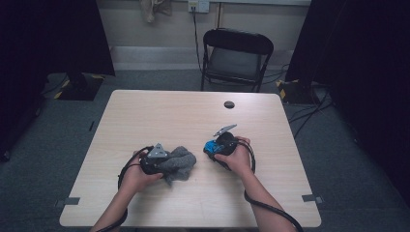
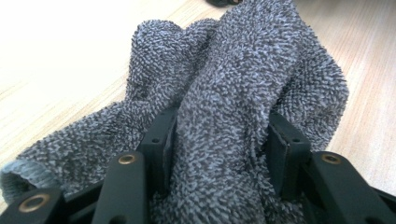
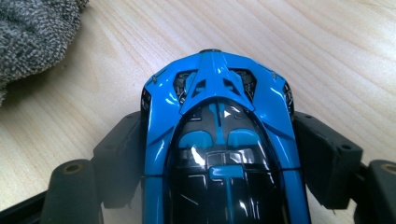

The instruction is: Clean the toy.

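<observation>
grey towel bunched, blue toy car upright

both hand-held grippers clamped, low

The high view is dim and soft, dark at both side edges, the table evenly lit. In the left gripper view the tabletop's upper left glares white. The car shows sharp glints; the jaws near the lens are blurred.
</observation>
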A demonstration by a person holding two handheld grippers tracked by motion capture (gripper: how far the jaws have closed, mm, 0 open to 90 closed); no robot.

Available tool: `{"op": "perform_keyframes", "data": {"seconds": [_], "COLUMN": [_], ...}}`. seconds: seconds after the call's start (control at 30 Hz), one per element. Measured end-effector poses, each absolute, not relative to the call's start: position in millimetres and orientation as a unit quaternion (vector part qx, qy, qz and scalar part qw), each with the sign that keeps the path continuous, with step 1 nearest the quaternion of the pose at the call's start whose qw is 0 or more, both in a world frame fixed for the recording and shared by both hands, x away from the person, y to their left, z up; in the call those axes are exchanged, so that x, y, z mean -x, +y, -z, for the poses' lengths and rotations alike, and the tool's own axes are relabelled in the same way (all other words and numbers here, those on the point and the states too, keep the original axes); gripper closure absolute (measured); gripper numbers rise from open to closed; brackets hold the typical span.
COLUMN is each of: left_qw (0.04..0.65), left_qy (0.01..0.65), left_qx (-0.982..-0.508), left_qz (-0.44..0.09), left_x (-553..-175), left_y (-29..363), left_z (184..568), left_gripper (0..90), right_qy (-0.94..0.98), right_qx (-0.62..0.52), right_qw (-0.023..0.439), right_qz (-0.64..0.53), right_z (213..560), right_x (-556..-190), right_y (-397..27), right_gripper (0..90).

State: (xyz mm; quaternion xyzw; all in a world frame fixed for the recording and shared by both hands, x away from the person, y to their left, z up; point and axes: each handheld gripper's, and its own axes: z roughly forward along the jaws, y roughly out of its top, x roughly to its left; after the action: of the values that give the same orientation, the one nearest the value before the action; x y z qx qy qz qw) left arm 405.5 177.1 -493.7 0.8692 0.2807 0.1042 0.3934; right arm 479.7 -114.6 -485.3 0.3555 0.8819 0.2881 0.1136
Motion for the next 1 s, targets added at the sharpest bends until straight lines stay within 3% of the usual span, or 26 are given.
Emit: {"op": "perform_keyframes", "data": {"seconds": [1.0], "left_qw": [0.397], "left_qy": [0.285], "left_qx": [-0.867], "left_qz": [-0.098], "left_x": [-406.1], "left_y": [176.5], "left_z": [494.0], "left_gripper": [47.7], "right_qy": [0.892], "right_qx": [-0.335], "right_qw": [0.092], "right_qz": [-0.290], "right_z": [475.9], "right_x": [-489.8], "right_y": [-115.7], "right_gripper": [18.2]}}
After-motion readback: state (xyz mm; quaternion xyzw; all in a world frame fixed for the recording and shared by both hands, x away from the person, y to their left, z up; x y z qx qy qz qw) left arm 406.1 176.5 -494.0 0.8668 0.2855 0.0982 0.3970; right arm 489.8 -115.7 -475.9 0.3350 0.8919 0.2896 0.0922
